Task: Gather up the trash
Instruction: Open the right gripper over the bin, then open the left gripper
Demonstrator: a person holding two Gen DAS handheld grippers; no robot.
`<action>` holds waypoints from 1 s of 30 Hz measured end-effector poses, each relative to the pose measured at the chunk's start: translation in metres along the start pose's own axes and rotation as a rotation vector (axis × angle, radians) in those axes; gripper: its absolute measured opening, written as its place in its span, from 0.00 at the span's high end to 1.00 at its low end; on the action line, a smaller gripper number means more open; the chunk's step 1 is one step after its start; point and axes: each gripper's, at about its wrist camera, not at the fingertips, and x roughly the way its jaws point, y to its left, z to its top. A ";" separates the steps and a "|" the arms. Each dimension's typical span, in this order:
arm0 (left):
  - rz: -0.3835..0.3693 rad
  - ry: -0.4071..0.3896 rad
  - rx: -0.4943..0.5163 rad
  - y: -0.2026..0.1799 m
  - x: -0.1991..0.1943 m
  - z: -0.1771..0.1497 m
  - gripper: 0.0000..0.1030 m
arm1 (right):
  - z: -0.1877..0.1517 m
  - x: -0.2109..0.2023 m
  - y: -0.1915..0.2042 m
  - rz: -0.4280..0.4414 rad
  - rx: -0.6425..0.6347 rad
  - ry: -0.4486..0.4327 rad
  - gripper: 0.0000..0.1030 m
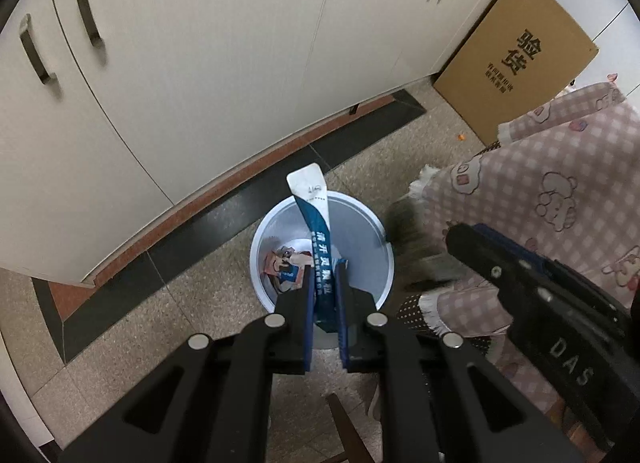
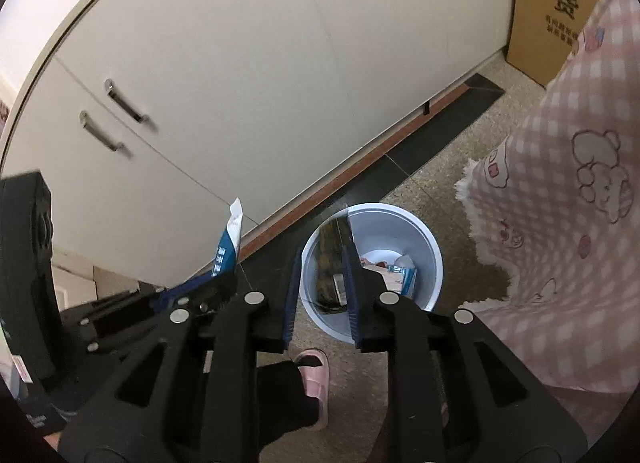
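We are holding our left gripper (image 1: pixel 325 263) pointed steeply down over the white bin (image 1: pixel 384 263), and its blue pads (image 1: pixel 308 315) are clamping a flattened blue and white tube (image 1: pixel 316 223), which is sticking up and away from the fingertips with its white crimped end reaching above the bin's far rim. Crumpled wrappers (image 1: pixel 286 267) are lying at the bottom of the bin. The bin is standing on a speckled tile floor (image 1: pixel 200 295), near the dark and reddish strip running along the foot of the white cabinets (image 1: pixel 200 83). A brown cardboard box (image 1: pixel 516 59) is leaning by the cabinet's far end, and a pink checked cloth with bear prints (image 1: pixel 560 191) is hanging on the right.

Our right gripper (image 2: pixel 322 259) is also hanging over the bin (image 2: pixel 434 263), jaws standing a little apart. A dark, brownish packet (image 2: pixel 330 263) is showing between its pads (image 2: pixel 352 283), but it is blurred, and we cannot tell whether the pads are pressing on it. From this side the tube (image 2: pixel 230 239) in the left gripper (image 2: pixel 216 283) is showing at the left, against the cabinet front (image 2: pixel 240 63). Below, a foot in a pink slipper (image 2: pixel 316 379) is resting on the floor (image 2: pixel 440 183)
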 end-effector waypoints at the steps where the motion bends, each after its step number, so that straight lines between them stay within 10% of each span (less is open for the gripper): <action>1: 0.001 0.003 0.001 0.000 0.002 -0.001 0.91 | 0.000 0.002 -0.004 -0.008 0.004 0.001 0.68; 30: 0.020 0.000 0.102 -0.049 0.006 0.012 0.89 | -0.009 -0.053 -0.045 -0.083 0.071 -0.143 0.47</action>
